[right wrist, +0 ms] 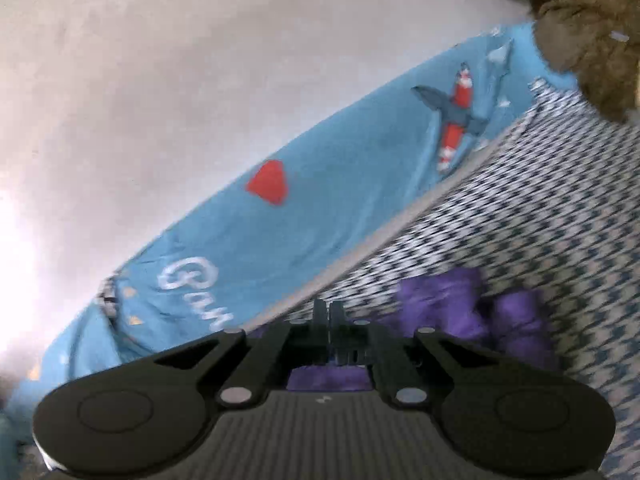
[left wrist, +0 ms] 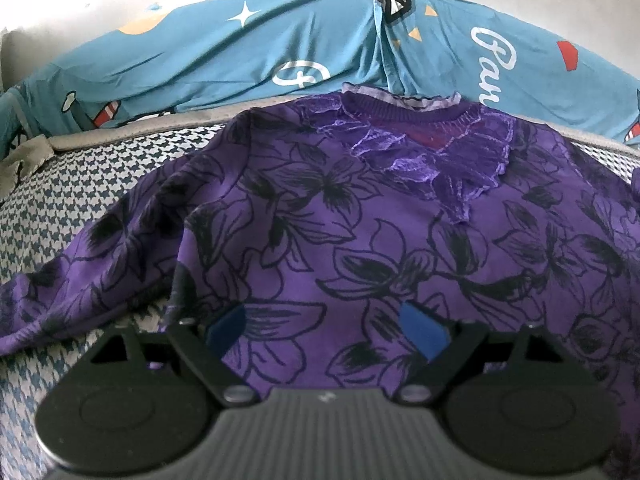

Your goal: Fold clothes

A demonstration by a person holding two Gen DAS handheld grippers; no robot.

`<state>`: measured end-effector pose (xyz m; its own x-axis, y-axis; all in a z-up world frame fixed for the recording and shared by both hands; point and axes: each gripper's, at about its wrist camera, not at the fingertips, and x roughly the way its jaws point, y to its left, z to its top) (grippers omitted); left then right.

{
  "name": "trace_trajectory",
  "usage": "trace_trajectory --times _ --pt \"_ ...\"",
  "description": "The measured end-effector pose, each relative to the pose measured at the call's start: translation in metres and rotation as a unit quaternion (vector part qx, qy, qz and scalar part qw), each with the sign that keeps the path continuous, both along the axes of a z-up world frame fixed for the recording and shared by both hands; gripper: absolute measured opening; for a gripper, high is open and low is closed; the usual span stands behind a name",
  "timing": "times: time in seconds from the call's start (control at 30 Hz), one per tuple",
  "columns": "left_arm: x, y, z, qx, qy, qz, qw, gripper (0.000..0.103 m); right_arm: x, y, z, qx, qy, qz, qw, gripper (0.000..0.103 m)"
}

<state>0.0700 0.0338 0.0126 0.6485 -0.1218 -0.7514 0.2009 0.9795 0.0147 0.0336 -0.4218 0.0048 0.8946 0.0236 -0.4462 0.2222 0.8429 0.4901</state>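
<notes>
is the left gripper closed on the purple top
No, the left gripper stands wide open over the purple top, its blue pads apart with the cloth lying flat between them.

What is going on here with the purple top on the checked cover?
A person is folding clothes with handheld tongs. The purple flowered top lies spread on the houndstooth cover, neckline toward the blue printed sheet. The left tongs hover wide open over its lower part, gripping nothing. The right tongs are shut, apparently on a bunched purple sleeve, though blur hides the contact.
</notes>
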Motion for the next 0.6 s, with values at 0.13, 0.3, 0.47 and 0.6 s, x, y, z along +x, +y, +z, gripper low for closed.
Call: trace_trajectory --times 0.13,0.3,0.47,0.6 --pt "0.002 0.000 0.000 -0.008 0.007 0.001 0.9999 0.089 0.001 -0.021 -0.013 -0.006 0.033 -0.039 0.999 0.022" --pt "0.001 -0.005 -0.001 -0.003 0.007 -0.007 0.9999 0.089 0.010 -0.032 -0.034 0.003 0.075 -0.043 0.996 0.041" --pt "0.001 -0.004 -0.003 -0.002 0.010 -0.007 0.9999 0.090 0.018 -0.024 -0.047 -0.016 0.091 -0.041 0.995 0.057" --pt "0.003 -0.003 -0.004 -0.003 0.014 -0.005 0.9999 0.090 0.025 -0.014 -0.051 -0.069 0.104 -0.039 0.991 0.059"
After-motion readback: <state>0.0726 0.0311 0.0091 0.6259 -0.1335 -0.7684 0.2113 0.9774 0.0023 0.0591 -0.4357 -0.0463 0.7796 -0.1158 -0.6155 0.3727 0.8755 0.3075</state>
